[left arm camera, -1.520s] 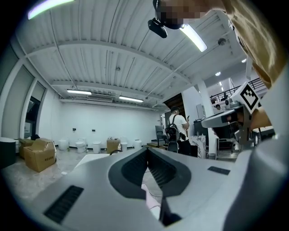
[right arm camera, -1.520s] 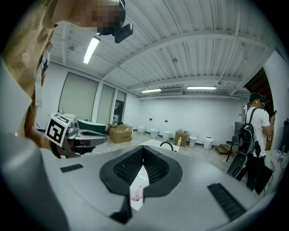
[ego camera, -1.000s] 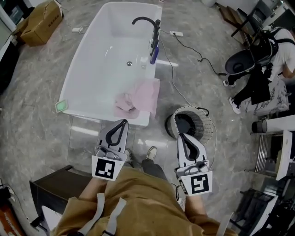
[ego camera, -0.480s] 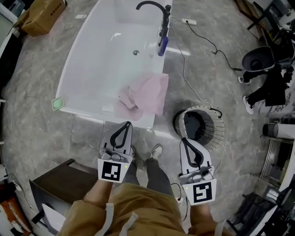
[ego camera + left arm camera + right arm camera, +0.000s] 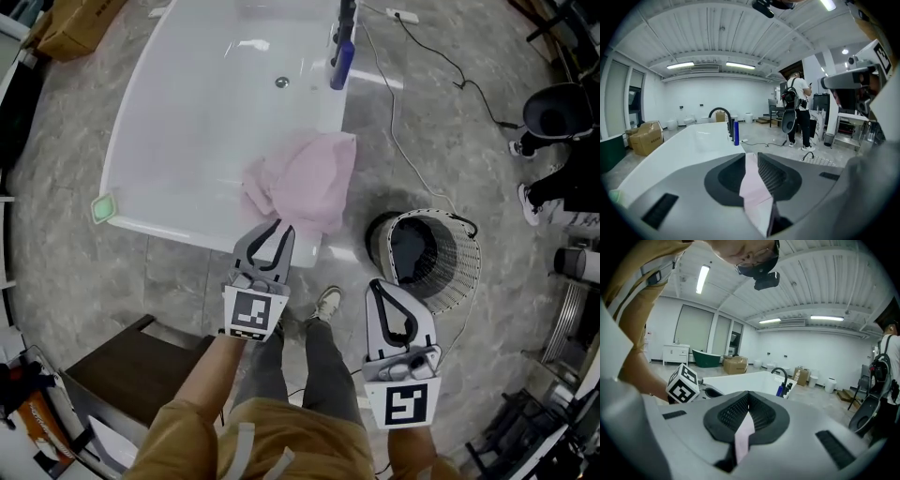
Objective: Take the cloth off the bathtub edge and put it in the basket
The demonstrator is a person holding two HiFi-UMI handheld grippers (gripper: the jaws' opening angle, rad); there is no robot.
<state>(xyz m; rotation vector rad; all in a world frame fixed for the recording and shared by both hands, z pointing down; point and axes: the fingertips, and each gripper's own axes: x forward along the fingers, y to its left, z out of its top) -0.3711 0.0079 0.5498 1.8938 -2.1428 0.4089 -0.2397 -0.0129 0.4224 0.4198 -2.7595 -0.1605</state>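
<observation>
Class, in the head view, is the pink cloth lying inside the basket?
No: the pink cloth is draped over the bathtub edge, and the basket stands apart from it.

Right gripper [image 5: 748,393] (jaws together) faces the bathtub [image 5: 740,379].

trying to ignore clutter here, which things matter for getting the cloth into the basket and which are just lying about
For the job: pink cloth, bathtub, basket.
Lying about: blue bottle, cardboard box, green block, dark cabinet.
</observation>
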